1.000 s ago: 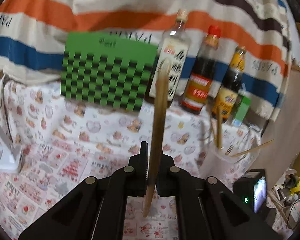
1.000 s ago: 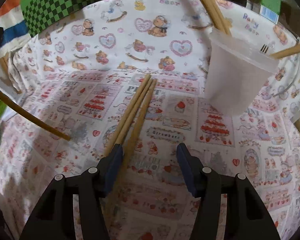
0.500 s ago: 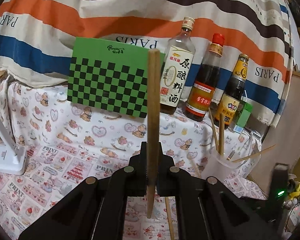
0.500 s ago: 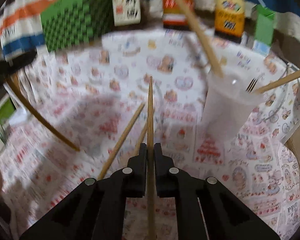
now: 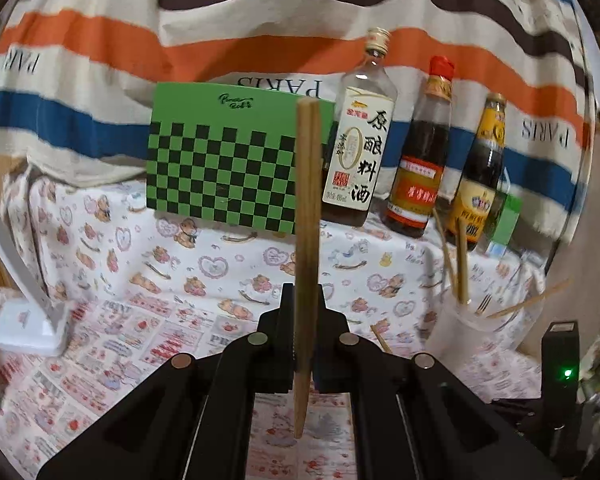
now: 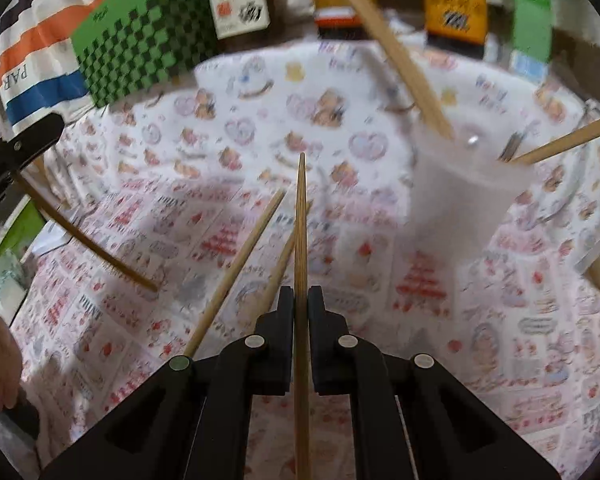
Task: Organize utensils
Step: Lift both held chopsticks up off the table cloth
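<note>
wooden chopstick stands nearly upright, pinched in the left gripper — long axis vertical. right gripper clamps a second chopstick pointing straight ahead; two loose chopsticks lie on the tablecloth just left, near the plastic cup.

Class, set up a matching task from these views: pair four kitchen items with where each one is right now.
Items:
1. brown wooden chopstick
2. thin bamboo chopstick
3. translucent plastic cup
4. red-capped dark sauce bottle

Places:
A. standing on the printed tablecloth, utensils inside
B. clamped in the left tongs
C. against the striped cloth, between two other bottles
D. clamped in the right tongs

Pairs: 1-B, 2-D, 3-A, 4-C
</note>
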A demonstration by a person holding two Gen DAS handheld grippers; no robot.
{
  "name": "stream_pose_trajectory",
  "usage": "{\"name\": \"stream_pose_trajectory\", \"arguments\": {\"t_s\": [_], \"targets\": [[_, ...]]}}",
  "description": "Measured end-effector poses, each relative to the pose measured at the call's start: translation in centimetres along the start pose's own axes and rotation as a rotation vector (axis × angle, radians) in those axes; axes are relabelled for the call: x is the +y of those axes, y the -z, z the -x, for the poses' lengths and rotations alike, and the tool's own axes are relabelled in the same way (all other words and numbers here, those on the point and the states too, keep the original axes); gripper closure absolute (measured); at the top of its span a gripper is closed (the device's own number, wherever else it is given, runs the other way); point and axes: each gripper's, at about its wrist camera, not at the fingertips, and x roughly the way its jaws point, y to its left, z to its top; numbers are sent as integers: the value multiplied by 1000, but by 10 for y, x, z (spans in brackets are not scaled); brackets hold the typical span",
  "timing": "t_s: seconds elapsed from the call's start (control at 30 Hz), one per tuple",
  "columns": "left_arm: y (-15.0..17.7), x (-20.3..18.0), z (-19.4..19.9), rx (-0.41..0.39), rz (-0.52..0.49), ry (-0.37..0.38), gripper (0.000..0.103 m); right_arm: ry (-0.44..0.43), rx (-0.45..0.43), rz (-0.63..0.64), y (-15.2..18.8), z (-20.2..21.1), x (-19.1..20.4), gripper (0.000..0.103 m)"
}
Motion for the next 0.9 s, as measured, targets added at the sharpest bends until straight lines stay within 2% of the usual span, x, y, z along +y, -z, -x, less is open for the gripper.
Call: {"name": "stream_pose_trajectory", "arguments": {"t_s": [0.13, 0.17, 0.2, 0.27, 0.33, 0.43, 0.53, 0.6, 0.73, 0.9], "targets": [[-5, 9, 2, 25, 62, 64, 98, 46, 32, -25, 9, -13, -5, 94], [-6, 12, 3, 20, 75, 68, 98, 64, 41, -67, 13, -14, -12, 90], [-7, 13, 5, 14, 78, 66, 98, 57, 53, -121, 15, -13, -20, 78], [-8, 14, 7, 2, 82, 51, 98, 2, 63, -182, 18, -10, -34, 70], [-8, 16, 8, 3, 91, 53, 98, 3, 43, -180, 22, -2, -36, 70], [-8, 16, 7, 4, 91, 52, 98, 68, 8, -112, 28, 8, -31, 70], [-7, 12, 6, 5, 53, 39, 98, 136, 20, -65, 33, 10, -26, 70], [-6, 8, 5, 8, 27, 32, 98, 134, 26, -65, 37, 8, -26, 70], [-10, 3, 15, -54, -46, -8, 98, 120, 62, -43, 44, 5, -25, 70], [-13, 13, 13, -25, 15, 30, 98, 134, 49, 13, 52, 14, -19, 70]]}}
